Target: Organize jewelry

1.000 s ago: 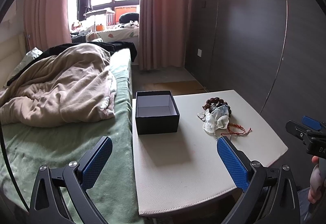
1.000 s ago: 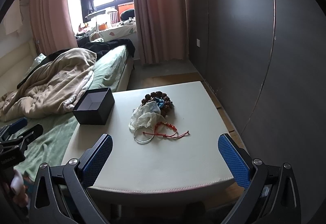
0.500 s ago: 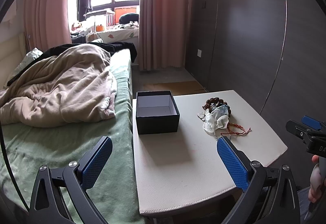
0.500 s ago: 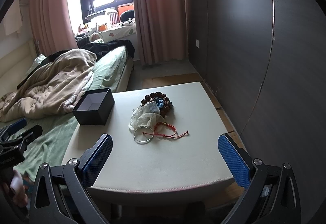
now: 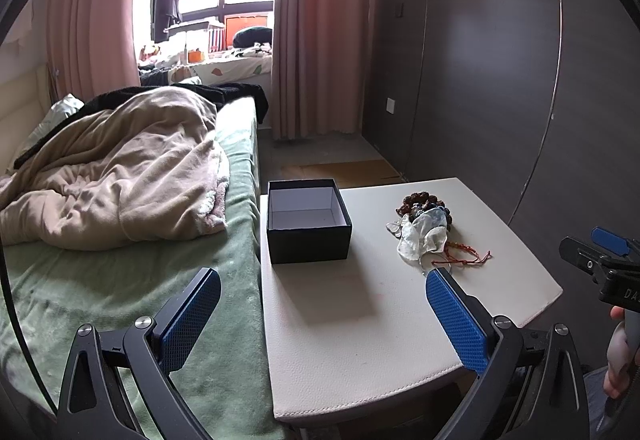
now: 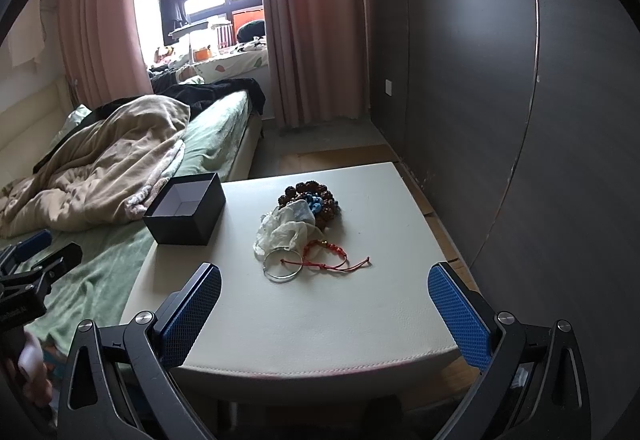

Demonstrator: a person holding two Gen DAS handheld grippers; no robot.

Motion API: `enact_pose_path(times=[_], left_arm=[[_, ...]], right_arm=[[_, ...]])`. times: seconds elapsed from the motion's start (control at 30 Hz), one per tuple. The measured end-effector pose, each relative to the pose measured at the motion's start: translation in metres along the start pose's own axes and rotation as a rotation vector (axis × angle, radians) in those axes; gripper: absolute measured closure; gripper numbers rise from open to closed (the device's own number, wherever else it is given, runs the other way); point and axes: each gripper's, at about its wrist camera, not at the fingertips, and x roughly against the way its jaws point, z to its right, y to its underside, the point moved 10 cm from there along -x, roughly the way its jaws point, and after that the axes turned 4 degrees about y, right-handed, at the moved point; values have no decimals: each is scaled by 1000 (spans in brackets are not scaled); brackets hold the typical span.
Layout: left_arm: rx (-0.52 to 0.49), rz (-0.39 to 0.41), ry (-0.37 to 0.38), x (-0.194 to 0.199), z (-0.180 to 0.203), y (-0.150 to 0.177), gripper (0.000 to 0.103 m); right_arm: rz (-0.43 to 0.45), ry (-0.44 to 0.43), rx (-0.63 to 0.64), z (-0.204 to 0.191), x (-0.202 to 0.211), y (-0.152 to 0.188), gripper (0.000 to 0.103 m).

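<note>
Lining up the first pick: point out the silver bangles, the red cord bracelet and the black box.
silver bangles (image 6: 282, 267), right wrist view, front rim of the rings.
red cord bracelet (image 6: 335, 264), right wrist view, cord loop.
black box (image 6: 179, 228), right wrist view, front wall.

A cream-white square table with a leather-like top stands just beside the green-covered bed. On it lie an open black cardboard box at the left edge and a heap of bracelets and white cloth nearer the middle
</note>
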Motion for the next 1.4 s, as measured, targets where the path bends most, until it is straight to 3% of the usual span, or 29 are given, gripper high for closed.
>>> enact_pose_path(times=[0.6,0.8,0.97,1.23,1.4], left_arm=[[-1,-14,2,0,-2,1,1],[53,-68,36,-8,-5,-1,1],[47,-63,57,-10,-3,-16,1],[49,-72,117,-25,6,-40,20],[14,-88,137,-41,24,-55,23]], right_arm=[[9,-10,-32,4,1,1,0],[-54,-22,-72,17,-15,1,0],[-85,-71,-97,20,-25,-10,0],[-140,-130,-122,16,-49,-31,4],[-169,-128,-164,22,-64,-43,5]])
